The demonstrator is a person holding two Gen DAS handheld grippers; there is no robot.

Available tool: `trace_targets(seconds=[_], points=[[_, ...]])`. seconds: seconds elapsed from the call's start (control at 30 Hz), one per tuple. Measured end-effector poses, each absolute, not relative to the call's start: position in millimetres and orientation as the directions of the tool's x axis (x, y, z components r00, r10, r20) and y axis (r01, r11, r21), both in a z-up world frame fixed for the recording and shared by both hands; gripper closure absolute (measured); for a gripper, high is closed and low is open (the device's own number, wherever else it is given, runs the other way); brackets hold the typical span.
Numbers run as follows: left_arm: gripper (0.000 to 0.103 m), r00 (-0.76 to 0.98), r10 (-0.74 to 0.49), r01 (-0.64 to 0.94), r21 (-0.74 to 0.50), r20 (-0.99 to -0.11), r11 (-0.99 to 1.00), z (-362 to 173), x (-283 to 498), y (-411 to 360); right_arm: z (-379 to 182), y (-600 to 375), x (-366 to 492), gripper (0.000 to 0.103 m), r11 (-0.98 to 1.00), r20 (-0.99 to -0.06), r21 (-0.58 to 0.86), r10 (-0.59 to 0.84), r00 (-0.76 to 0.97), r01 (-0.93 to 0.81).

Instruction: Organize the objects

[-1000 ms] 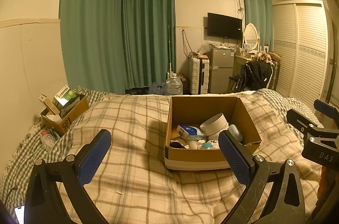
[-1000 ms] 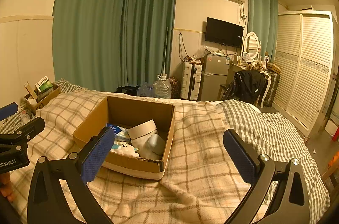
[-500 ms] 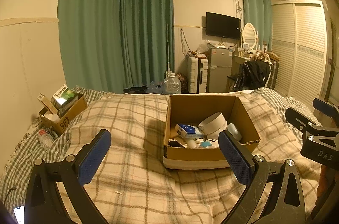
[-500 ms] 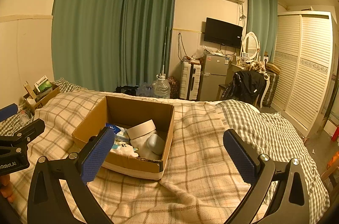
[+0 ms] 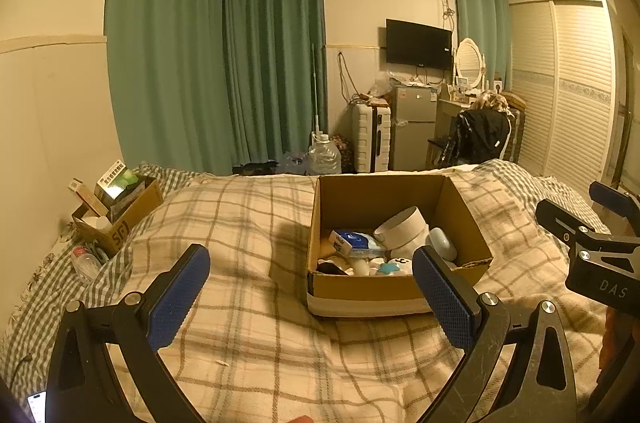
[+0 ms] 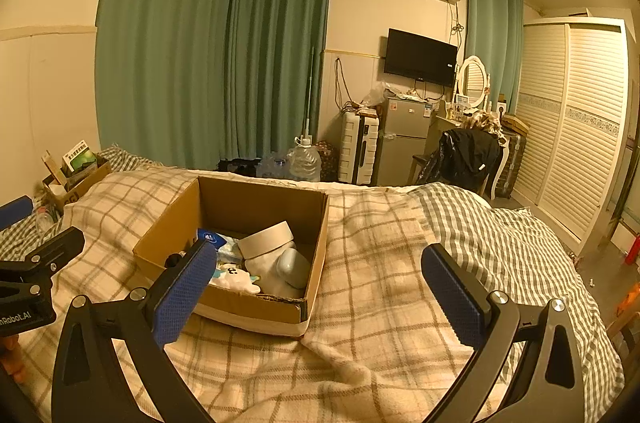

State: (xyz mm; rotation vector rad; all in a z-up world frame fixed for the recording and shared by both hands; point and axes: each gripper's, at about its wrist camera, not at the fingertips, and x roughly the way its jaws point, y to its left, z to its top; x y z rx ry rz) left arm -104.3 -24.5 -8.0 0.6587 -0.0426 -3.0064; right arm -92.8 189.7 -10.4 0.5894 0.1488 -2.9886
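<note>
The cardboard box sits mid-bed on the plaid blanket, toward the far edge, already holding a white tape roll, a blue-and-white packet, a pale blue oval object and small toys. Both the left gripper and right gripper hover spread wide and empty. Nothing loose lies on the blanket, so the sorting looks either largely done or not begun.

1. Below me spreads the bed, under a plaid blanket.
2. An open cardboard box sits on that blanket.
3. Left of this box, a smaller carton rests on the gingham sheet.
</note>
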Motion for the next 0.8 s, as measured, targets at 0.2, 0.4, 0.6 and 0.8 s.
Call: trace_targets(seconds=[0.2, 0.4, 0.6, 0.8], points=[[0.000, -0.906, -0.073, 0.060, 0.044, -0.418, -0.997, -7.6, -105.3, -23.9, -10.0, 190.1, -92.4, 0.000, -0.991, -0.380, -0.074, -0.073, -0.922, 0.109], [0.000, -0.904, -0.084, 0.066, 0.058, -0.418, -0.996, -7.7, -106.3, -21.2, -9.5, 190.2, -93.4, 0.000, -0.991, -0.380, -0.072, -0.074, -0.922, 0.109], [0.000, -0.901, -0.084, 0.063, 0.063, -0.425, -0.996, -8.8, -108.6, -20.4, -11.3, 190.4, -95.3, 0.000, -0.992, -0.387, -0.068, -0.074, -0.919, 0.108], [0.000, -0.904, -0.087, 0.066, 0.064, -0.419, -0.996, -10.3, -107.0, -21.3, -14.6, 188.4, -96.6, 0.000, -0.991, -0.397, -0.065, -0.082, -0.914, 0.117]])
